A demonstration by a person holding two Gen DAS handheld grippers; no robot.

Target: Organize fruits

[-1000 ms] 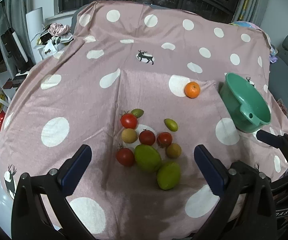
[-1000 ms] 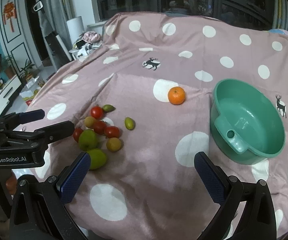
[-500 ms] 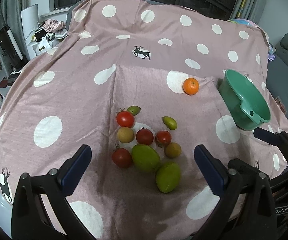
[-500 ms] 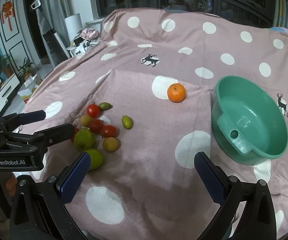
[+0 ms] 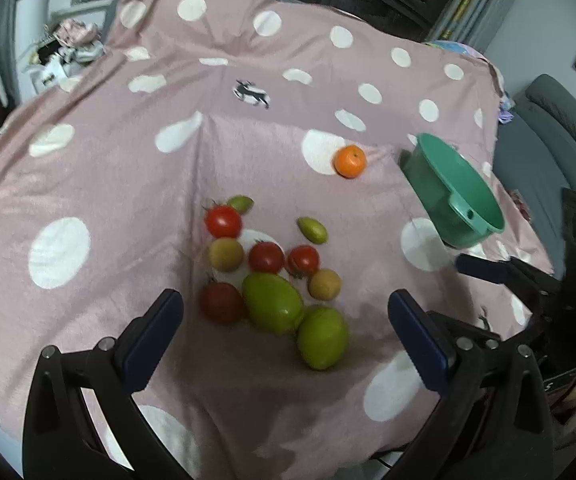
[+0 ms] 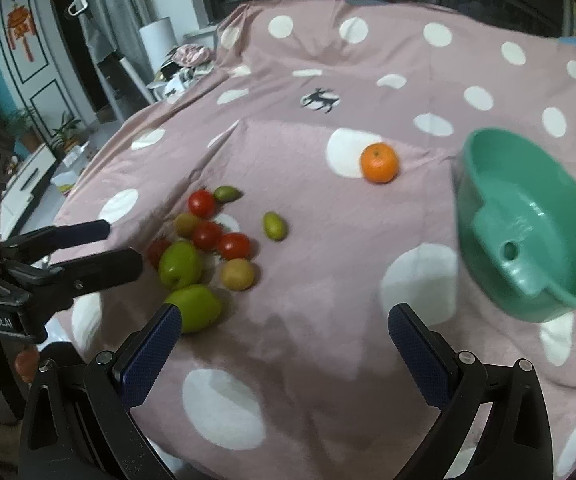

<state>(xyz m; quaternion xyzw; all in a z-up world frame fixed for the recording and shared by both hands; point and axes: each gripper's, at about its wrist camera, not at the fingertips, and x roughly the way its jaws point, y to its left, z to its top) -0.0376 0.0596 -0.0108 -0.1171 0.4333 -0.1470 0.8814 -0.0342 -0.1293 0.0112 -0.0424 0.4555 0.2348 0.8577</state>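
Observation:
A cluster of fruit lies on the pink polka-dot cloth: several red tomatoes (image 5: 223, 221), two big green mangoes (image 5: 273, 302) (image 5: 322, 337), two tan round fruits (image 5: 226, 254) and two small green ones (image 5: 312, 229). An orange (image 5: 350, 161) (image 6: 380, 162) lies apart, farther back. An empty green bowl (image 5: 456, 191) (image 6: 528, 220) stands at the right. My left gripper (image 5: 285, 334) is open and empty, just above and in front of the cluster. My right gripper (image 6: 283, 344) is open and empty, over bare cloth between the cluster (image 6: 207, 236) and the bowl.
The cloth-covered table drops off at its near and left edges. A grey sofa (image 5: 560, 120) stands at the right. Clutter and a white roll (image 6: 159, 40) sit on the floor at the back left. The left gripper also shows in the right wrist view (image 6: 99, 246).
Both grippers have moved forward and lower toward the table; the fruit and bowl appear larger. Nothing on the cloth has moved.

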